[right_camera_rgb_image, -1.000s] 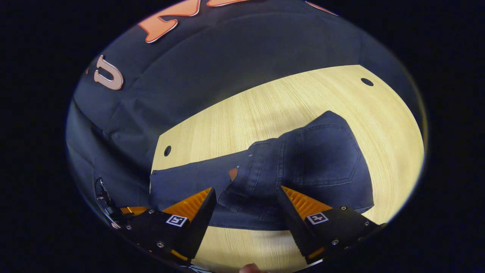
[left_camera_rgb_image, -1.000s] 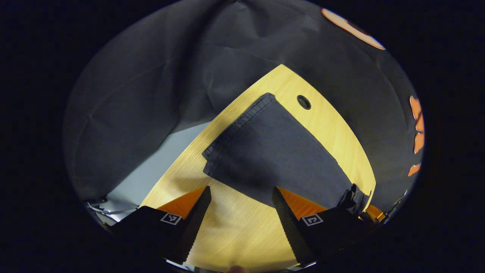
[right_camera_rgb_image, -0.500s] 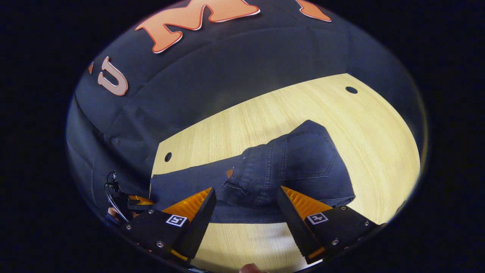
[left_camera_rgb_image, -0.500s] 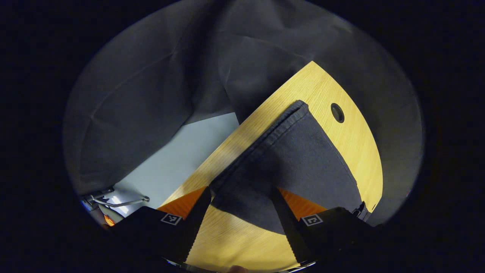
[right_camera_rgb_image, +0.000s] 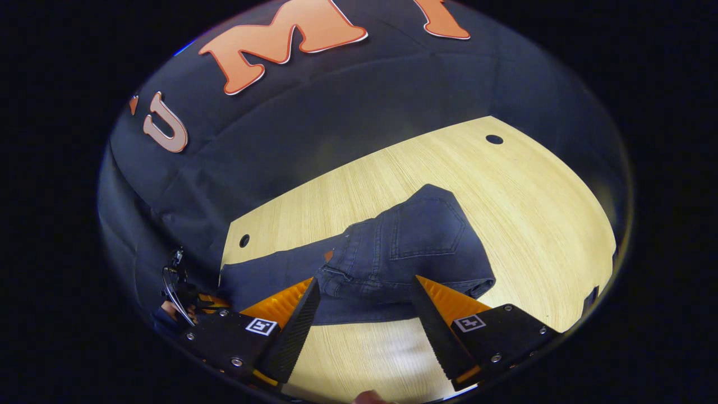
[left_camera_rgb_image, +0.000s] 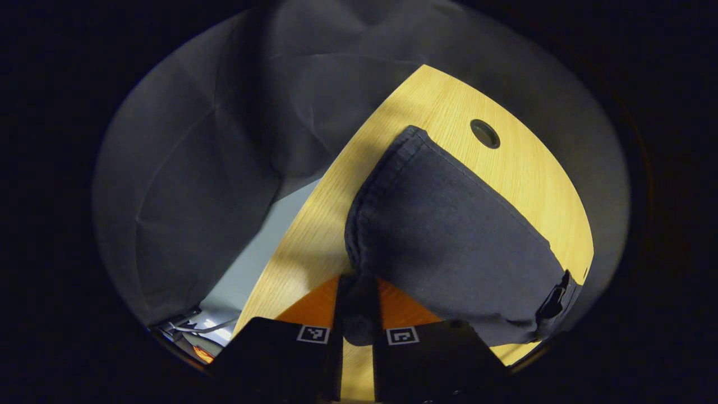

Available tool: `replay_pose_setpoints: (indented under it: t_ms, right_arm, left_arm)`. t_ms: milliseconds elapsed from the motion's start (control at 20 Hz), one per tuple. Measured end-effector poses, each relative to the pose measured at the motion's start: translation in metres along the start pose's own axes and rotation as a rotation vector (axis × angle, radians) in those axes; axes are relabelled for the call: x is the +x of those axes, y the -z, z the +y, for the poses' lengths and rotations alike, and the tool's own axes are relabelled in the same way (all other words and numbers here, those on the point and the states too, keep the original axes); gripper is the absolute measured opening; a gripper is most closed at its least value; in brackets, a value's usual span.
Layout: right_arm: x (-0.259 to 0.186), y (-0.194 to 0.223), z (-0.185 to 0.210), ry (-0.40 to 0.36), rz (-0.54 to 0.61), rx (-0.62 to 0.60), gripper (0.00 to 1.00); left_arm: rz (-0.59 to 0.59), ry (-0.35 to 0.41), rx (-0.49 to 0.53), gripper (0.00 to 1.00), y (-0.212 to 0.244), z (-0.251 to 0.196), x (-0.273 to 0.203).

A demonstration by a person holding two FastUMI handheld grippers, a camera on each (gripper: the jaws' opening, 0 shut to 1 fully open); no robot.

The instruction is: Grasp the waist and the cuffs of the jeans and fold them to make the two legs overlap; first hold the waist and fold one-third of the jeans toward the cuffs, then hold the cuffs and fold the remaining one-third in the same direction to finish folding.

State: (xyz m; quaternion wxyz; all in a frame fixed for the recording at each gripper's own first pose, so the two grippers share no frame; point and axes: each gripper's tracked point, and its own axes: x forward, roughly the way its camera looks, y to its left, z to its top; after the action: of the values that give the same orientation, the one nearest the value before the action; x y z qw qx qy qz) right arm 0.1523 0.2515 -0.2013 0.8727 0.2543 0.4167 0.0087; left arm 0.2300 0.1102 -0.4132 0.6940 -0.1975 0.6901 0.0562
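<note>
The dark blue jeans [right_camera_rgb_image: 415,247] lie on the wooden table [right_camera_rgb_image: 538,202], the waist part with its back pocket folded over the legs. My right gripper [right_camera_rgb_image: 364,314] hovers open just in front of that folded waist edge, with nothing between its fingers. In the left gripper view the leg end of the jeans [left_camera_rgb_image: 449,235] runs away from me, its stitched hem curling up. My left gripper [left_camera_rgb_image: 358,283] is shut on the near corner of the cuffs [left_camera_rgb_image: 359,264]. The left gripper [right_camera_rgb_image: 188,294] and the hand holding it also appear at the far left of the right gripper view.
The table has a round cable hole near each end [left_camera_rgb_image: 485,133] [right_camera_rgb_image: 244,240] [right_camera_rgb_image: 494,139]. Its edge drops to a pale floor [left_camera_rgb_image: 247,275] on the left of the left gripper view. Black cloth walls stand close behind the table.
My left gripper moved onto the cuff corner and shut on it; the hem has bunched and lifted. My right gripper stayed open and drew back a little from the folded waist.
</note>
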Motion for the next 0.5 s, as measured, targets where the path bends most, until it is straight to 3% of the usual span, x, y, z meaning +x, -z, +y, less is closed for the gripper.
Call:
replay_pose_setpoints:
  t_ms: [100,150,200,500]
  right_arm:
    - [-0.008,-0.004,-0.007,0.002,-0.017,0.004,0.98]
    - [-0.011,-0.006,-0.011,0.004,-0.025,0.003,0.98]
    - [-0.012,-0.010,-0.015,0.009,-0.032,-0.001,0.98]
    - [-0.021,-0.022,-0.031,-0.017,-0.057,-0.032,0.98]
  left_arm:
    - [-0.037,0.053,0.042,0.14,0.000,0.001,-0.008]
    - [-0.067,0.092,0.009,0.14,-0.002,-0.003,-0.008]
    - [-0.091,0.135,-0.008,0.07,-0.003,-0.010,-0.014]
    - [-0.241,0.261,0.020,0.07,-0.007,-0.042,-0.082]
